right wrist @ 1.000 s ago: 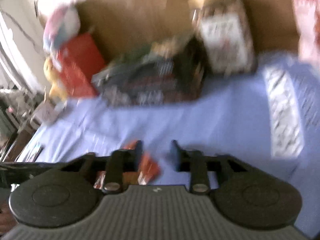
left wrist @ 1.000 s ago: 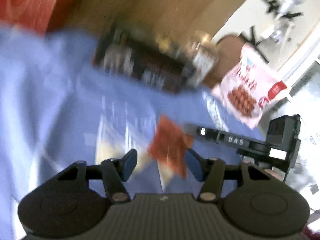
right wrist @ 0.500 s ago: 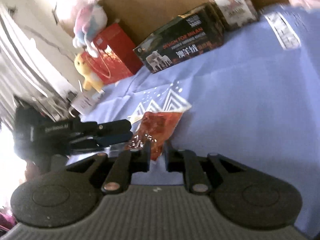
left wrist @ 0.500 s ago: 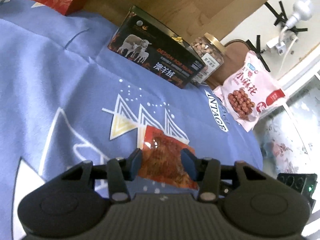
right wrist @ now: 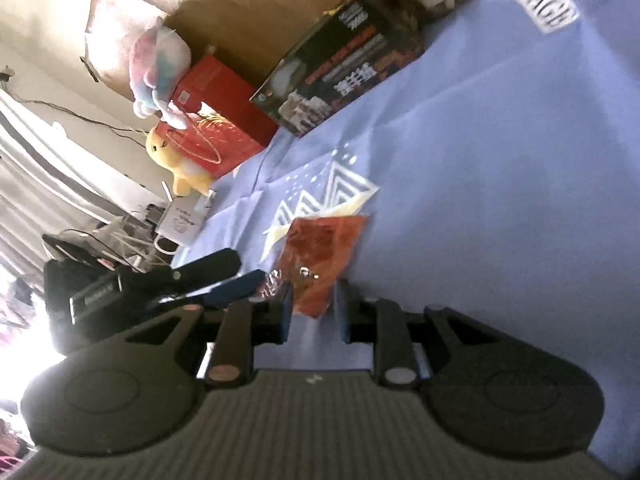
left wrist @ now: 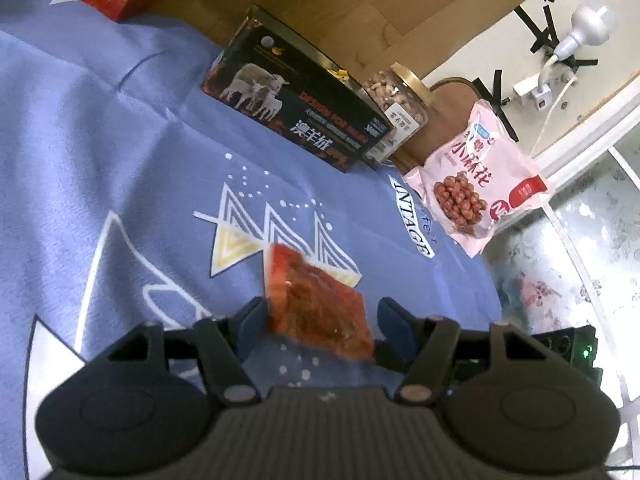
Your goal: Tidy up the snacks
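Observation:
A small red snack packet (left wrist: 318, 304) lies on the blue printed cloth (left wrist: 100, 168). My left gripper (left wrist: 320, 322) is open, its blue fingers on either side of the packet's near end. The packet also shows in the right wrist view (right wrist: 322, 258). My right gripper (right wrist: 312, 312) is partly open around the packet's near corner, its jaws apart from it. The left gripper (right wrist: 224, 280) shows at the packet's left in the right wrist view.
A black open box with sheep print (left wrist: 296, 116), a jar of nuts (left wrist: 398, 108) and a pink snack bag (left wrist: 476, 176) stand at the back. A red gift box (right wrist: 212, 128) and plush toys (right wrist: 160, 68) are at the far left.
The left gripper's jaws have opened wider around the packet. The right gripper has opened slightly and moved closer to the packet. The packet has settled on the cloth.

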A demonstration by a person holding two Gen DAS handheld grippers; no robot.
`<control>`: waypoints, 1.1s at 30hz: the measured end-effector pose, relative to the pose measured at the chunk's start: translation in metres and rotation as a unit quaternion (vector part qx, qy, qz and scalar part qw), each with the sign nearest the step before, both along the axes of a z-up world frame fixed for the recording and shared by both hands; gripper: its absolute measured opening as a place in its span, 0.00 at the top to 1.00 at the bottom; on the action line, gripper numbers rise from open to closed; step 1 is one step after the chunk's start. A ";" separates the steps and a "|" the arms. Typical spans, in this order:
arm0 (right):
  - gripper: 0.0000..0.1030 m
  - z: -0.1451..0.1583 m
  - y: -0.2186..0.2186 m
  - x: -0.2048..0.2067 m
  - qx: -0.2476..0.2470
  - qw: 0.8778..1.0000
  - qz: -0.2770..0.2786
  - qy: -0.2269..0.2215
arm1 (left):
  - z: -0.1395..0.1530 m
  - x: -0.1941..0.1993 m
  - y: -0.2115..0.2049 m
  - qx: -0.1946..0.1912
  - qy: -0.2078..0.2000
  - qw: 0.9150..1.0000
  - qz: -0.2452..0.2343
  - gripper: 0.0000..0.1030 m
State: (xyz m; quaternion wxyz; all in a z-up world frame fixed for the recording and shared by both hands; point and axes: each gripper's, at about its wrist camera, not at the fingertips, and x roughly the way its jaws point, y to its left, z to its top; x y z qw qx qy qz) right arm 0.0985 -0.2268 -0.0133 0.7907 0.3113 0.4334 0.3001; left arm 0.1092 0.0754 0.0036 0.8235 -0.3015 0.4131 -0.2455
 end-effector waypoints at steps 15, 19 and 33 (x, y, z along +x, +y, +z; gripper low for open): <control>0.83 -0.002 0.008 0.005 0.000 1.000 -0.007 -0.023 | -0.015 0.006 0.010 -0.017 0.017 0.999 0.037 0.83; 0.91 0.005 0.015 0.002 -0.038 0.998 -0.005 -0.053 | -0.011 0.003 0.010 -0.040 0.010 0.999 0.024 0.87; 0.91 0.042 0.017 0.019 -0.017 0.991 -0.014 -0.129 | 0.030 0.023 0.011 -0.058 -0.048 0.997 0.016 0.88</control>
